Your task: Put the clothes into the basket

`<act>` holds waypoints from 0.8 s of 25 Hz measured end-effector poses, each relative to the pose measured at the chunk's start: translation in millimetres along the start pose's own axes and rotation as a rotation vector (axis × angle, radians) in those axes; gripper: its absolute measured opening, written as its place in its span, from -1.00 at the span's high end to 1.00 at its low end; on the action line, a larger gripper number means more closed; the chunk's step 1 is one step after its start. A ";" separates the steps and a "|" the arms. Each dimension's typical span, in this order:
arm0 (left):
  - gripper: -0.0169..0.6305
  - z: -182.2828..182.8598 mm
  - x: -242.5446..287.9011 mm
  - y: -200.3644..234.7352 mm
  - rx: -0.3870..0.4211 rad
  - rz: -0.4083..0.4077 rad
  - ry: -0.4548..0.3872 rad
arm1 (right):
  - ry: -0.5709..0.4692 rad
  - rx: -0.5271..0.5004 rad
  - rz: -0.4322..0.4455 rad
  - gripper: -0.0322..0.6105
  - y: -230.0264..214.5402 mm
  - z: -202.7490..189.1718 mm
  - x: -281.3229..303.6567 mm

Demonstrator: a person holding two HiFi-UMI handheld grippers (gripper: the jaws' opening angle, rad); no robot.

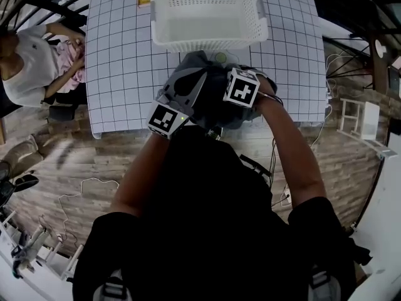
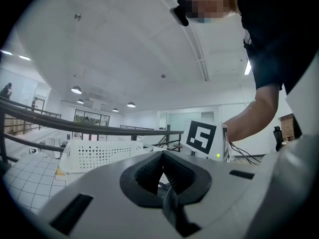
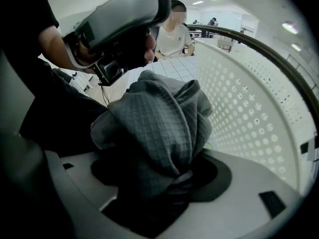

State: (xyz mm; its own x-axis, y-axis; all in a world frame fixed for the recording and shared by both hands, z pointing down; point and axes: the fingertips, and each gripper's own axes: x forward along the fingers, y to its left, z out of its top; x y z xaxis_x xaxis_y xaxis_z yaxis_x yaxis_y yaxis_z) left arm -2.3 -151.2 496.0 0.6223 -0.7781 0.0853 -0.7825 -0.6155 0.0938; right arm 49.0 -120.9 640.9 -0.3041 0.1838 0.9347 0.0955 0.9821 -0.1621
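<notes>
Right gripper is clamped on the bunched grey cloth, just near side of the basket; left gripper jaws look together (no cloth seen in them); soft, light, droopy; we'd grip the bunch, not an edge.

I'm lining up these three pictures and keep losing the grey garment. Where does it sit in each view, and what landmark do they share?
Head view: the grey garment is at centre, bunched just below the white perforated basket.
Left gripper view: not visible.
Right gripper view: the grey garment is bunched up, filling the middle.
Shared landmark: the white perforated basket, top centre in the head view, lower left in the left gripper view, right side in the right gripper view.
</notes>
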 end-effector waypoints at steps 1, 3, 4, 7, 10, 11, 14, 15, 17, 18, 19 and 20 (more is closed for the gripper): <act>0.94 4.4 -1.6 -1.7 0.002 0.002 -0.002 | -0.001 -0.003 -0.008 -0.18 1.2 0.3 -7.0; 0.94 12.6 -4.6 -5.4 0.010 0.006 -0.002 | -0.007 -0.005 -0.025 -0.18 2.6 1.0 -20.1; 0.94 16.8 -5.9 -6.9 0.013 0.009 -0.002 | -0.011 -0.006 -0.037 -0.18 2.2 1.4 -25.9; 0.94 28.4 -8.9 -9.1 0.022 0.020 -0.014 | -0.024 -0.014 -0.065 -0.18 1.4 5.4 -44.0; 0.94 40.8 -11.1 -12.2 0.024 0.031 -0.026 | -0.034 -0.025 -0.083 -0.18 3.5 9.7 -62.6; 0.94 45.3 -11.7 -13.3 0.027 0.034 -0.030 | -0.035 -0.029 -0.090 -0.18 4.0 11.0 -68.4; 0.94 57.4 -12.2 -15.3 0.043 0.037 -0.032 | -0.044 -0.039 -0.109 -0.18 4.1 15.2 -83.5; 0.94 60.7 -11.9 -15.1 0.047 0.036 -0.030 | -0.048 -0.042 -0.115 -0.18 3.5 17.0 -88.3; 0.94 67.2 -11.7 -14.2 0.057 0.037 -0.035 | -0.054 -0.048 -0.128 -0.18 2.4 20.5 -97.6; 0.94 70.4 -11.9 -13.9 0.060 0.037 -0.042 | -0.057 -0.052 -0.136 -0.18 2.1 22.0 -101.9; 0.94 73.8 -12.0 -13.8 0.062 0.038 -0.049 | -0.058 -0.056 -0.143 -0.18 1.7 23.0 -105.9; 0.94 77.3 -11.6 -13.8 0.063 0.039 -0.056 | -0.059 -0.059 -0.150 -0.18 0.7 23.5 -109.9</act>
State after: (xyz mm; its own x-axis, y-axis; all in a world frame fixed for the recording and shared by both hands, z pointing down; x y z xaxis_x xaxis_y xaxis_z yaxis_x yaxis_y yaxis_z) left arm -0.3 -143.3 417.1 0.5906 -0.8063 0.0319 -0.8069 -0.5900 0.0284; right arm 60.2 -139.4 530.7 -0.3744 0.0390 0.9264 0.1001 0.9950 -0.0015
